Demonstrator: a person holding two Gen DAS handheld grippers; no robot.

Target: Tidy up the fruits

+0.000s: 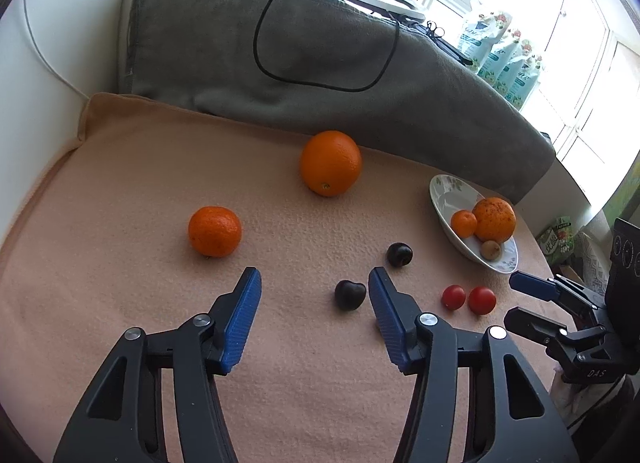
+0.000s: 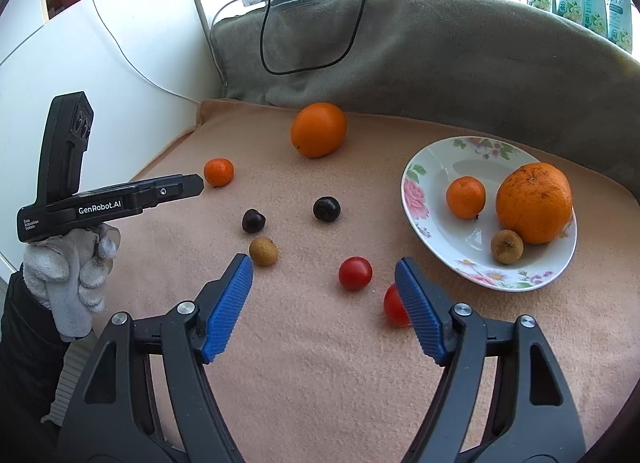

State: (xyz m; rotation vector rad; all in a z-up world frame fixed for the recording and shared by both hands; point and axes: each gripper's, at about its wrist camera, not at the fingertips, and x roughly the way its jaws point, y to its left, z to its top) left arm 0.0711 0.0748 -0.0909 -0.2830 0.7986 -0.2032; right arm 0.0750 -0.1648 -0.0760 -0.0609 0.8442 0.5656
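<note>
My left gripper (image 1: 315,277) hangs open low over the peach cloth. A dark cherry (image 1: 350,294) lies between its fingers, close to the right one, untouched. A second cherry (image 1: 399,255), a mandarin (image 1: 215,231) and a big orange (image 1: 331,163) lie beyond. My right gripper (image 2: 323,263) is open around a red tomato (image 2: 355,273), its pads clear of it. Another tomato (image 2: 394,307) is half hidden behind its right finger. A brown fruit (image 2: 263,251) sits by the left fingertip. The flowered plate (image 2: 414,199) holds an orange (image 2: 534,203), a mandarin (image 2: 465,197) and a small brown fruit (image 2: 507,246).
A grey blanket (image 2: 440,63) with a black cable (image 2: 348,47) rises behind the cloth. A white wall (image 2: 120,75) bounds the left side. A gloved hand (image 2: 76,271) holds the left gripper (image 2: 196,185) at the cloth's left. Bags (image 1: 504,59) stand by the window.
</note>
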